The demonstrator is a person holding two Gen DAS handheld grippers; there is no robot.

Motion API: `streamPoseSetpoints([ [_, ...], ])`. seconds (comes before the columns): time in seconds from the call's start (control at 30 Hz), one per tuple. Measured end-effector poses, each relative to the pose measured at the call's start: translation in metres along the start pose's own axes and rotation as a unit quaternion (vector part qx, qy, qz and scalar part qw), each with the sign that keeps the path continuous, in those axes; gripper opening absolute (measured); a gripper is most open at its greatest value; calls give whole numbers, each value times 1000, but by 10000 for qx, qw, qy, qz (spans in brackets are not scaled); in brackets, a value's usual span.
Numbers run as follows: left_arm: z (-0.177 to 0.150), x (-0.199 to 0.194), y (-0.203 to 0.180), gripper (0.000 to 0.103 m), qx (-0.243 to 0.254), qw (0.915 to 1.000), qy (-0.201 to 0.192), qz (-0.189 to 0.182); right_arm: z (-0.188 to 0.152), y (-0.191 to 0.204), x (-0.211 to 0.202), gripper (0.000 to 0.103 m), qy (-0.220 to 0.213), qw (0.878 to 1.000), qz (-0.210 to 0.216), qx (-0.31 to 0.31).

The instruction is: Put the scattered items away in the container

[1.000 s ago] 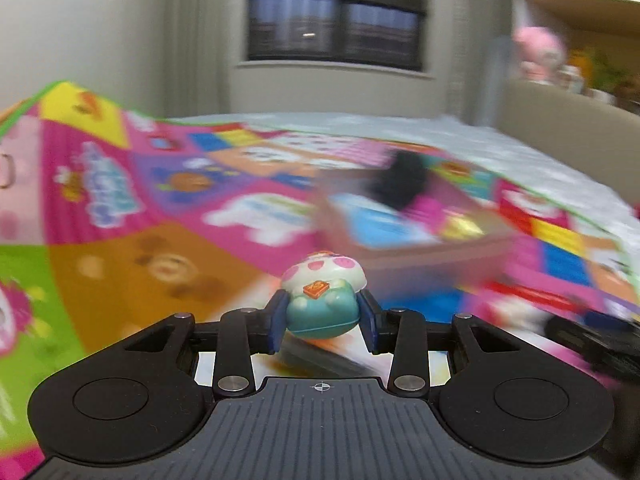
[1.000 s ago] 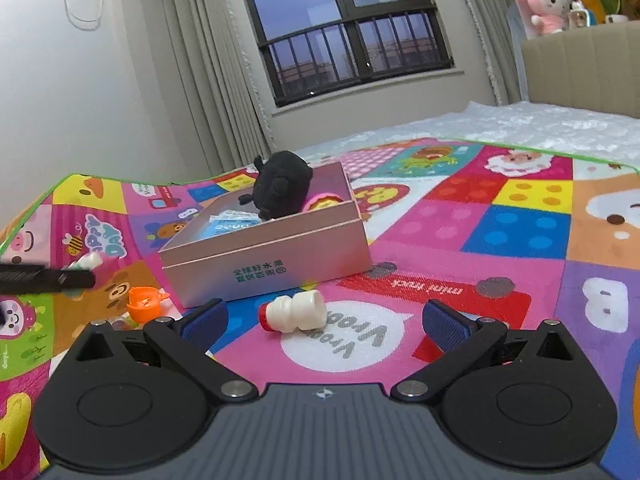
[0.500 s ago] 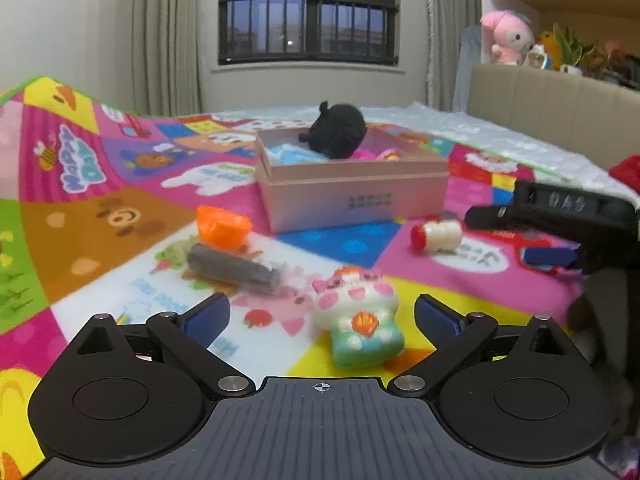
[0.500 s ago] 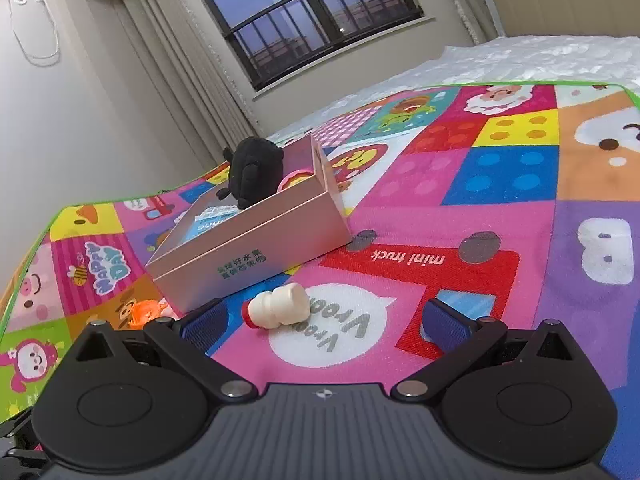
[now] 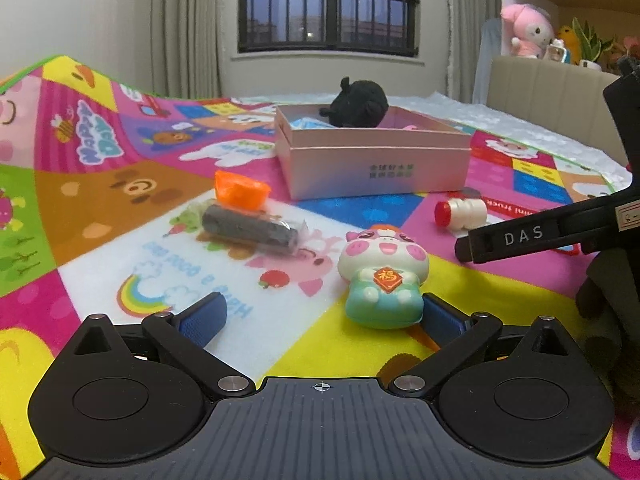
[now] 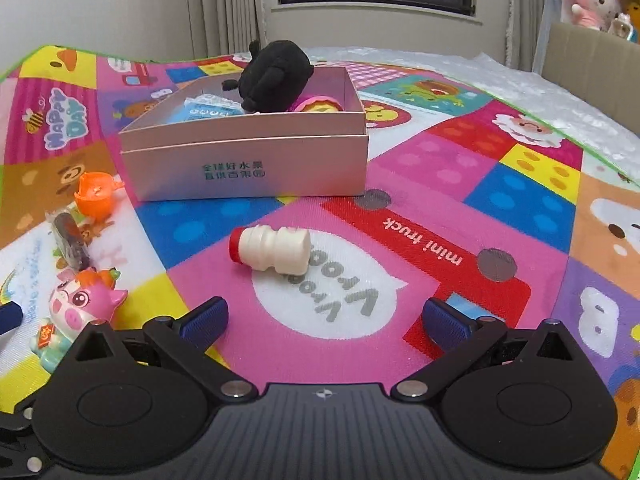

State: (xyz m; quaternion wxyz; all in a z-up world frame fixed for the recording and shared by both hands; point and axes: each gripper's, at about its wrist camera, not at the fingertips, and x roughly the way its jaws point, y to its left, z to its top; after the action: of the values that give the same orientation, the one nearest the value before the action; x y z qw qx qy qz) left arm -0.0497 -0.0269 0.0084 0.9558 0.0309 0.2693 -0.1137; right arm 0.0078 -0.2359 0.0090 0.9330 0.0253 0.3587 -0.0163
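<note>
Lying near: pig toy on the play mat, lower centre, between spread jaws.
Left gripper: released, jaws just opened; right pad beside the toy, contact unclear.
Right gripper: spread wide, empty.
Mid-frame: toy bottle on its side; wrapped dark roll below orange toy.
Far: pink box holding black plush.

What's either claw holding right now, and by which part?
Nothing. The left claw has just opened, and the pig toy lies free on the mat. The right claw is open and empty.
</note>
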Motion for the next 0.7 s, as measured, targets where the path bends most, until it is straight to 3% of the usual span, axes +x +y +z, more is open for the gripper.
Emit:
streamPoseSetpoints([
  [0.2,0,1,-2,103,21,10000,28,23,3,-1,-9,103,72,9996,136,-224],
  [0.4,-1,1,1,103,-56,10000,35,-18,-12,-10,-49,103,-623,9980,62,31],
  [0.7,0,2,-4,103,80,9999,98,92,-9,-9,-47,103,-647,9978,128,-19],
])
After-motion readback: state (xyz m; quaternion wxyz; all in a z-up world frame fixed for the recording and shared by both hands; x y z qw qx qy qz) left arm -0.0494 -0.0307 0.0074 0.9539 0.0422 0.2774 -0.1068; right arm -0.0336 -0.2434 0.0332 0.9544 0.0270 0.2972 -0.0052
